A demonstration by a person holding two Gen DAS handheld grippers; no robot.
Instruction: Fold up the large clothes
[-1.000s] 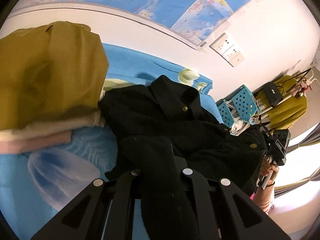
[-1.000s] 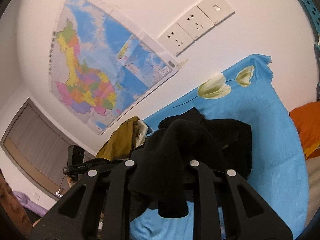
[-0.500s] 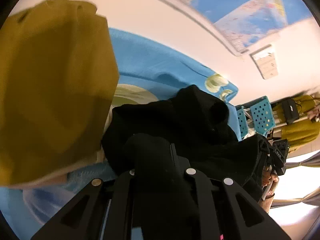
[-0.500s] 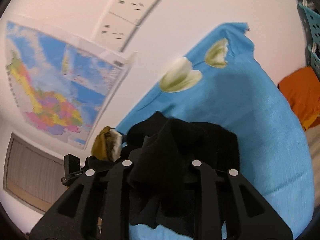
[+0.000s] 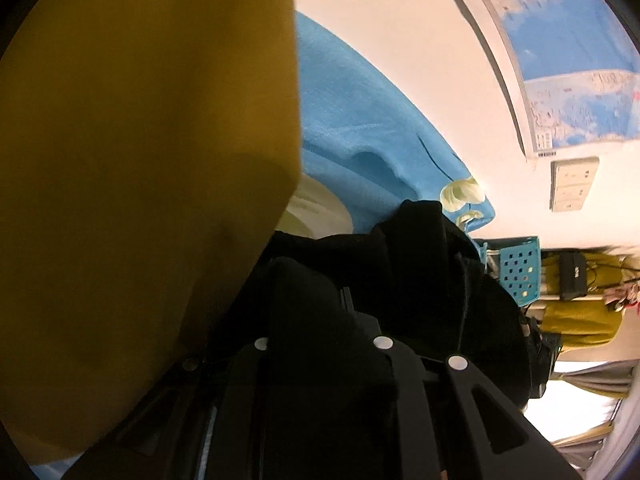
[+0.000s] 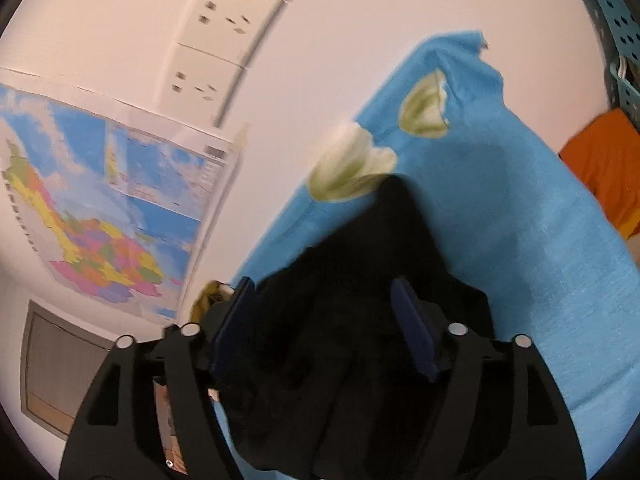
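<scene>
A black coat lies bunched on a blue bedspread with white tulips. My left gripper is shut on a fold of the black coat, which covers its fingertips. In the right wrist view the same black coat drapes between the fingers of my right gripper; the jaws stand apart with their blue pads showing, and the cloth hangs loose between them.
A mustard-yellow garment fills the left of the left wrist view, very close. A wall map and sockets are behind the bed. Teal baskets and an orange cloth lie beyond the bedspread's end.
Both grippers have swung toward the yellow garment and the wall with the coat. My right gripper's jaws have opened and its hold on the coat is released.
</scene>
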